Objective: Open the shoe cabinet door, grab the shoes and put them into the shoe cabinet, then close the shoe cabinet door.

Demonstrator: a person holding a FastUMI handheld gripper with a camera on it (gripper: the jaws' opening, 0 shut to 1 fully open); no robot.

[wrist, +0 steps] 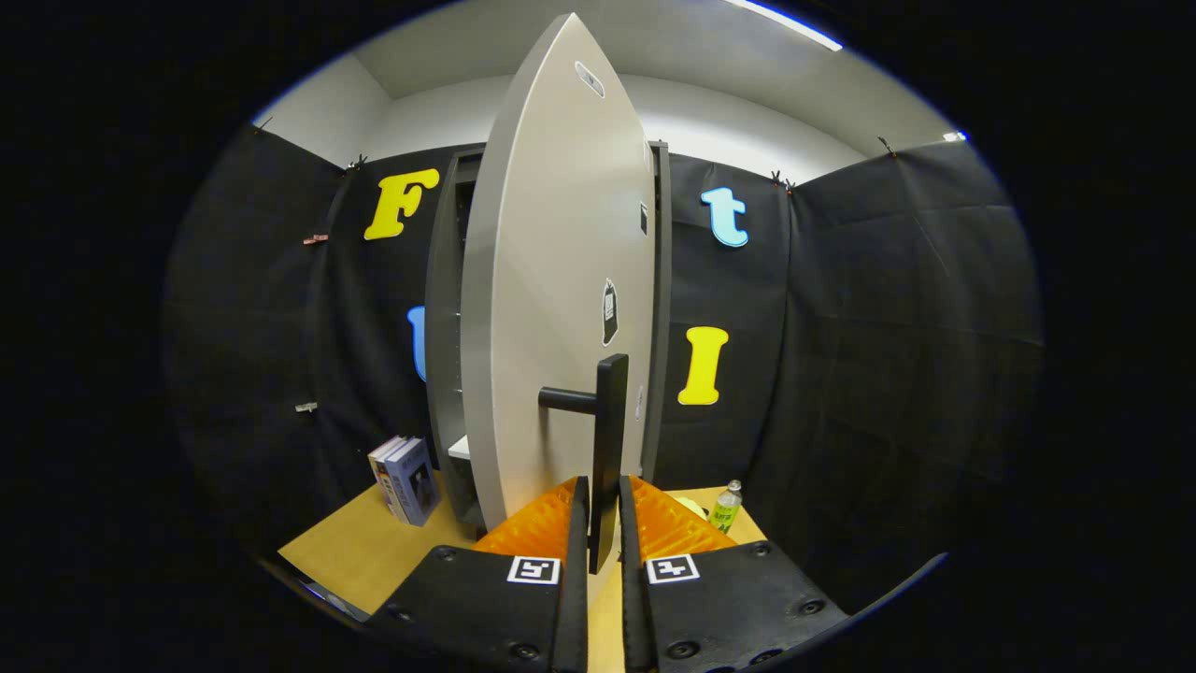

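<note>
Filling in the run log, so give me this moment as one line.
stage: opening door | gripper: shut on door handle | cabinet door: partly open | books, bottle: beside cabinet

1. The shoe cabinet door (551,308) looked smooth, with a satin grey sheen.
2. Its handle (609,439) was matt black, held between the gripper (604,514) fingers.
3. The table (364,547) showed a smooth, matt, wood-like top.
4. The bottle (725,508) looked like glossy clear plastic.
5. The books (404,479) had faintly glossy covers.
</note>
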